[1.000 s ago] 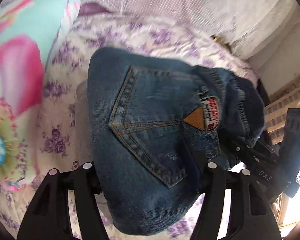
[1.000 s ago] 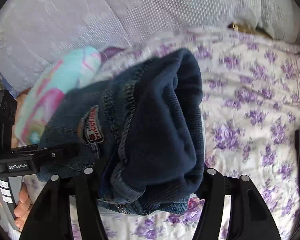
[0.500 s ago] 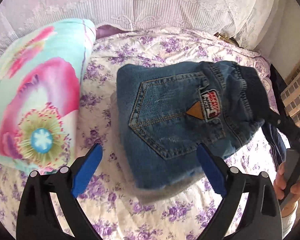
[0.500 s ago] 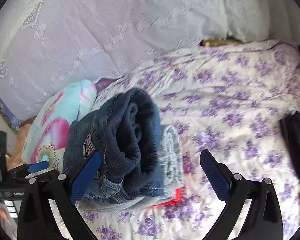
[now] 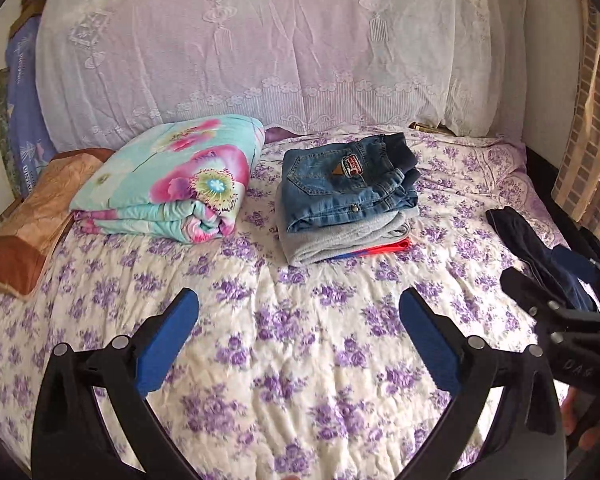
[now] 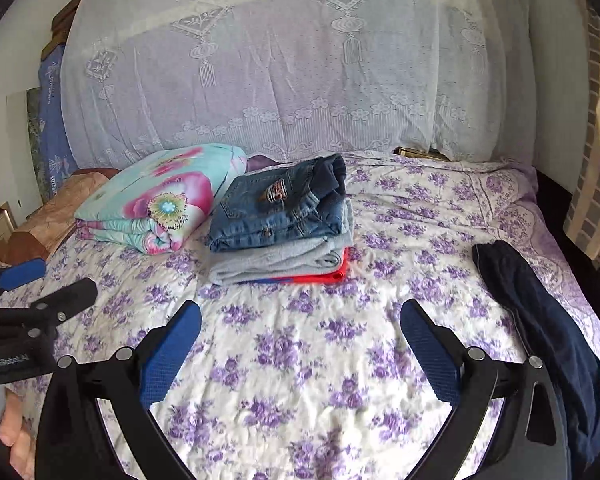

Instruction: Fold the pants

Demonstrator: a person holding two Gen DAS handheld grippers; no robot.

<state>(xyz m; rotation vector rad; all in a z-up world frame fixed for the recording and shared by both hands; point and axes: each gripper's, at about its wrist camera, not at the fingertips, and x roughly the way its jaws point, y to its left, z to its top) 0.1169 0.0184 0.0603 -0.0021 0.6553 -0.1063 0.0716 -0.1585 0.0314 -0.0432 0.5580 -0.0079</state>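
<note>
Folded jeans (image 5: pixel 346 188) sit on top of the stack: grey garment (image 5: pixel 340 236) under them, orange-red piece (image 5: pixel 384 249) at the bottom, on the bed (image 5: pixel 300 340) just beside the floral quilt (image 5: pixel 168 184). Left tool (image 5: pixel 298 328) fingers apart, holding nothing; right tool (image 6: pixel 300 334) the same. Both hover over bare bedspread, well apart from the stack. This pair looks done. Dark navy pants (image 6: pixel 540 320) lie unfolded along the bed's right edge, probably next.
</note>
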